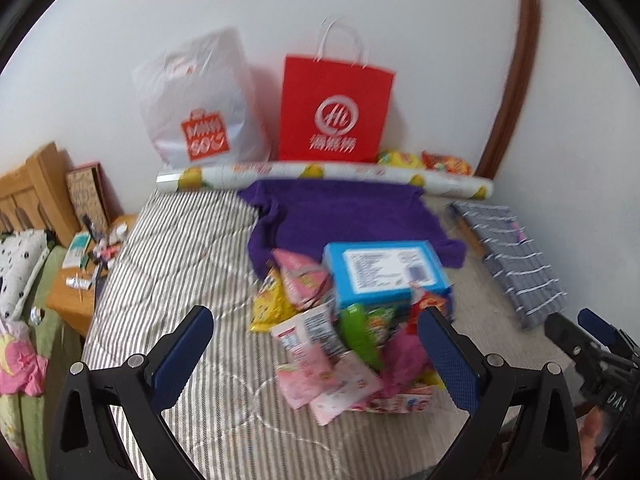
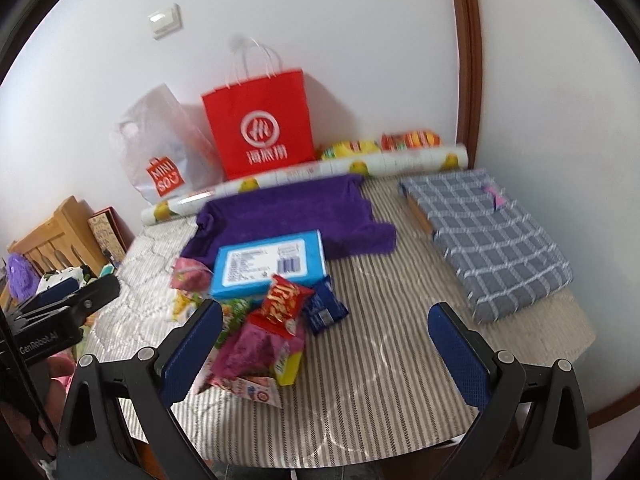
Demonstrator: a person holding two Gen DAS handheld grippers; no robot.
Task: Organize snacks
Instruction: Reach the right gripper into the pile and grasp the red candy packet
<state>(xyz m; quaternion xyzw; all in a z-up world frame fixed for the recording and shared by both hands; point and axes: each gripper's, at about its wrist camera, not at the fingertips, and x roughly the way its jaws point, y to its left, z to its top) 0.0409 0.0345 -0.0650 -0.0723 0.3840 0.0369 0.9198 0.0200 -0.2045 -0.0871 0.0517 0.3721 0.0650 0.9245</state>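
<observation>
My two wrist views look down across the bed (image 1: pixel 168 240) toward the wall, sharing the snack pile (image 2: pixel 260 320)

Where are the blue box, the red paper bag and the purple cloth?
blue box (image 2: pixel 266 264): right wrist view, white label on top.
red paper bag (image 1: pixel 334 110): left wrist view, logo on front.
purple cloth (image 2: pixel 288 210): right wrist view, flat middle.

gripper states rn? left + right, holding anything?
Left gripper: open, holding nothing, hovering over the snack pile.
Right gripper: open, holding nothing, above the striped bedcover.
</observation>
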